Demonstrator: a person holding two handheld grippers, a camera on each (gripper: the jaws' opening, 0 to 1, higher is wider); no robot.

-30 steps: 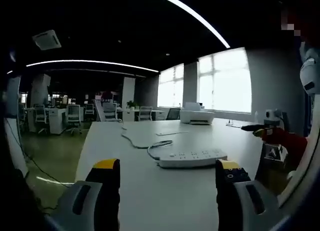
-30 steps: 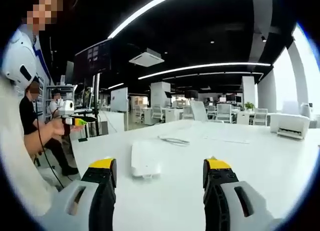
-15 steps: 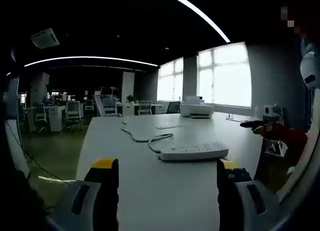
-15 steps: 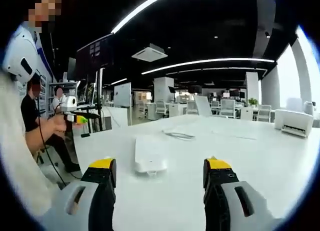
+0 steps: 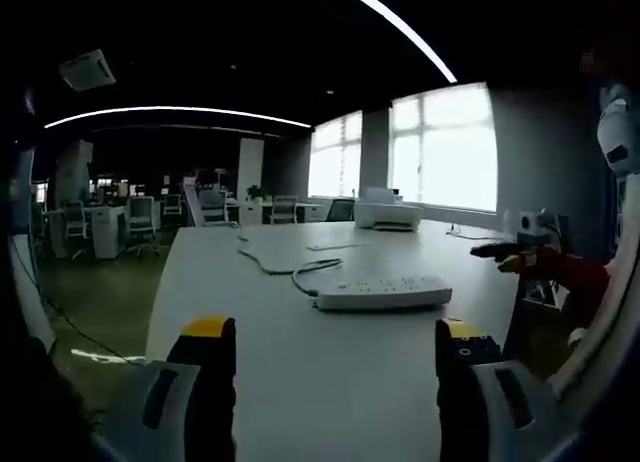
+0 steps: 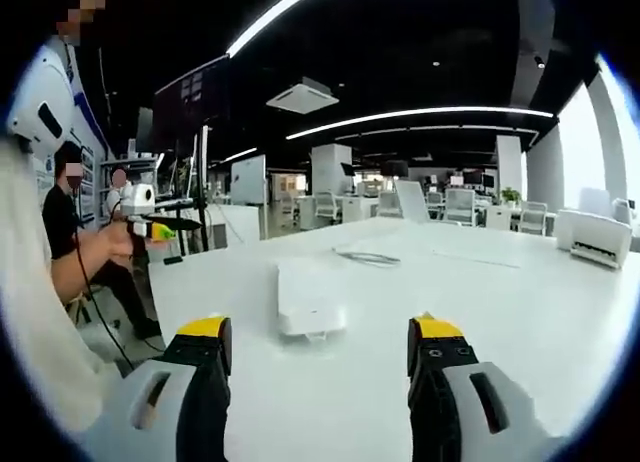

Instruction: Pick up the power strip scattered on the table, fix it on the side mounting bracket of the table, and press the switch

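On the white table (image 5: 300,362) lies a power strip (image 5: 383,292), no writing legible

Bare table (image 5: 300,362) between left claw (image 5: 330,347) and power strip (image 5: 383,292); cable (image 5: 285,267) trails behind strip.

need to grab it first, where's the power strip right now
The power strip lies flat on the white table, ahead of the open left gripper in the left gripper view, its cable trailing away toward the printer.
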